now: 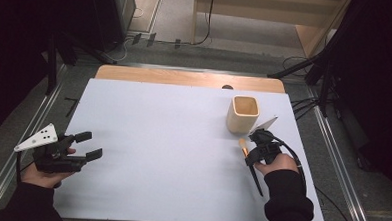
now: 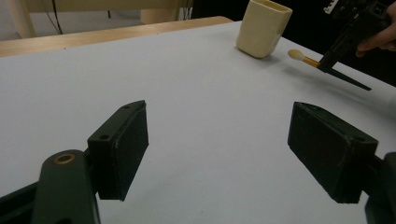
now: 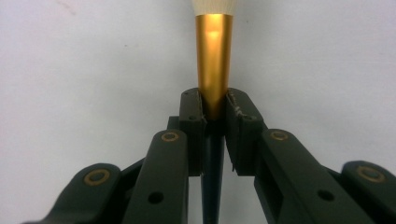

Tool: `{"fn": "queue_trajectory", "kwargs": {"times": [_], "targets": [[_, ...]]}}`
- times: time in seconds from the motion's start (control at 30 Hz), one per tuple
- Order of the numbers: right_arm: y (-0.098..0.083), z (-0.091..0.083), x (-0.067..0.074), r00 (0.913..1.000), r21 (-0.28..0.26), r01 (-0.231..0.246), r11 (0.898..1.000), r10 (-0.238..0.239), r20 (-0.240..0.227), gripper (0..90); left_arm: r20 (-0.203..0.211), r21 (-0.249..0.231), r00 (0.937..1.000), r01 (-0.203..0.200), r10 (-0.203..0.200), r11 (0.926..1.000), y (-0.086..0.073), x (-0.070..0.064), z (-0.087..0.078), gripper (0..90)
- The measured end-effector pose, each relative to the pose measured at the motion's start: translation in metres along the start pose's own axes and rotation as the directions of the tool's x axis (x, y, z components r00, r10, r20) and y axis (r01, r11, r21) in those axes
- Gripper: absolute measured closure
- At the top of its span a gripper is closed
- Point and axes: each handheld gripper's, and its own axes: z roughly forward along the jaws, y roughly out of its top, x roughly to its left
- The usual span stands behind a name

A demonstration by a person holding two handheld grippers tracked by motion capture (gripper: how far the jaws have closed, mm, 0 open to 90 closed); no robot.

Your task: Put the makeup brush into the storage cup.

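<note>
1. Your right gripper (image 1: 255, 149) sits at about four o'clock on the white table (image 1: 172, 154), with its jaws clamped on a makeup brush with a gold metal ferrule, pale bristles and a dark tapered handle (image 1: 244, 148).
2. In the right gripper view the pads pinch the brush (image 3: 214, 60) where the gold ferrule narrows into the handle.
3. The bristle end points toward eleven o'clock; the handle trails back toward five o'clock, past your right hand (image 1: 276, 164).
4. In the left gripper view the brush (image 2: 303, 57) hangs clear of the table.
5. A cream square-sided cup with rounded corners (image 1: 243, 113) stands upright at about two o'clock, near the bristle end but apart from it.
6. Your left gripper (image 1: 85, 146) rests at about eight o'clock, jaws apart with nothing between them, well away from the brush.
</note>
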Motion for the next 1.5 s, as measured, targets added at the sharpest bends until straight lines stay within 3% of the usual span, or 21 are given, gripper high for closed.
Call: {"fn": "queue_trajectory", "kwargs": {"times": [0.23, 0.33, 0.53, 0.57, 0.6, 0.63, 0.7, 0.8, 0.87, 0.93, 0.97, 1.0, 1.03, 1.07, 1.13, 1.23, 1.27, 1.33, 1.43, 1.47, 1.5], "targets": [[-0.003, -0.011, 0.001, 0.9991, -0.007, 0.029, 1.0, -0.029, -0.031, 79.2, 0.016, 0.019, 0.9998, 0.01, -0.011, 0.9998, 0.0, -0.001, 0.003, 20.4], [-0.005, -0.02, 0.001, 0.995, -0.038, 0.063, 0.997, -0.066, -0.075, 79.2, 0.015, 0.02, 0.9997, 0.016, -0.016, 0.9997, 0.0, 0.0, 0.004, 20.3], [-0.009, -0.027, 0.006, 0.9866, -0.108, 0.136, 0.985, -0.145, -0.075, 79.2, 0.02, 0.024, 0.9996, 0.018, -0.019, 0.9996, 0.0, 0.0, 0.003, 20.2], [-0.011, -0.03, 0.006, 0.9824, -0.149, 0.152, 0.977, -0.166, -0.086, 79.3, 0.023, 0.024, 0.9996, 0.018, -0.019, 0.9996, 0.0, 0.0, 0.003, 20.2], [-0.011, -0.03, 0.006, 0.9824, -0.149, 0.152, 0.977, -0.166, -0.086, 79.3, 0.023, 0.024, 0.9995, 0.019, -0.019, 0.9995, 0.0, 0.0, 0.004, 20.2], [-0.013, -0.032, 0.005, 0.9766, -0.191, 0.153, 0.97, -0.178, -0.121, 79.3, 0.019, 0.029, 0.9997, 0.014, -0.014, 0.9995, 0.002, -0.001, 0.005, 20.3], [-0.014, -0.033, 0.005, 0.9717, -0.204, 0.158, 0.966, -0.189, -0.142, 79.3, 0.024, 0.029, 0.9996, 0.014, -0.015, 0.9995, 0.002, -0.002, 0.005, 20.2], [-0.017, -0.031, 0.003, 0.9526, -0.273, 0.199, 0.941, -0.252, -0.171, 79.2, 0.033, 0.028, 0.9992, 0.019, -0.02, 0.9994, 0.004, -0.002, 0.005, 20.2], [-0.017, -0.03, 0.003, 0.9503, -0.28, 0.201, 0.939, -0.256, -0.177, 79.2, 0.037, 0.024, 0.999, 0.023, -0.024, 0.9994, 0.004, -0.002, 0.005, 20.2], [-0.019, -0.028, 0.003, 0.9449, -0.305, 0.206, 0.93, -0.27, -0.186, 79.3, 0.037, 0.02, 0.999, 0.025, -0.025, 0.9995, 0.004, -0.002, 0.005, 20.2], [-0.019, -0.028, 0.003, 0.9416, -0.321, 0.215, 0.922, -0.283, -0.183, 79.3, 0.039, 0.019, 0.9989, 0.026, -0.026, 0.9995, 0.004, -0.002, 0.005, 20.2], [-0.02, -0.026, 0.003, 0.9326, -0.351, 0.238, 0.905, -0.314, -0.178, 79.3, 0.04, 0.021, 0.9987, 0.031, -0.032, 0.9993, 0.005, -0.001, 0.005, 20.2], [-0.02, -0.026, 0.003, 0.9326, -0.351, 0.238, 0.905, -0.314, -0.178, 79.3, 0.04, 0.021, 0.9987, 0.031, -0.032, 0.9993, 0.005, -0.001, 0.005, 20.2], [-0.021, -0.025, 0.002, 0.9266, -0.372, 0.253, 0.893, -0.335, -0.172, 79.3, 0.043, 0.024, 0.9984, 0.036, -0.037, 0.9991, 0.005, -0.001, 0.005, 20.2], [-0.022, -0.023, 0.002, 0.907, -0.432, 0.299, 0.851, -0.394, -0.148, 79.3, 0.06, 0.033, 0.9968, 0.051, -0.053, 0.9982, 0.006, -0.001, 0.007, 20.1], [-0.023, -0.022, 0.001, 0.9113, -0.442, 0.286, 0.85, -0.384, -0.149, 79.3, 0.07, 0.037, 0.9963, 0.046, -0.049, 0.9982, 0.008, -0.001, 0.009, 19.9], [-0.024, -0.021, 0.001, 0.9055, -0.464, 0.288, 0.838, -0.396, -0.153, 79.3, 0.075, 0.037, 0.9959, 0.048, -0.05, 0.9982, 0.009, -0.001, 0.01, 19.9], [-0.024, -0.02, 0.0, 0.8954, -0.497, 0.28, 0.822, -0.41, -0.174, 79.3, 0.087, 0.035, 0.9952, 0.043, -0.046, 0.9985, 0.01, -0.002, 0.011, 19.6], [-0.028, -0.02, -0.001, 0.8599, -0.591, 0.303, 0.748, -0.482, -0.169, 79.3, 0.105, 0.035, 0.9939, 0.032, -0.035, 0.9989, 0.011, -0.003, 0.012, 18.6], [-0.028, -0.02, -0.001, 0.8599, -0.591, 0.303, 0.748, -0.482, -0.169, 79.3, 0.11, 0.032, 0.9934, 0.028, -0.032, 0.9991, 0.012, -0.003, 0.013, 18.6], [-0.028, -0.02, -0.003, 0.8531, -0.611, 0.286, 0.738, -0.487, -0.188, 79.3, 0.113, 0.033, 0.9931, 0.026, -0.03, 0.9991, 0.012, -0.003, 0.014, 18.5]]}}
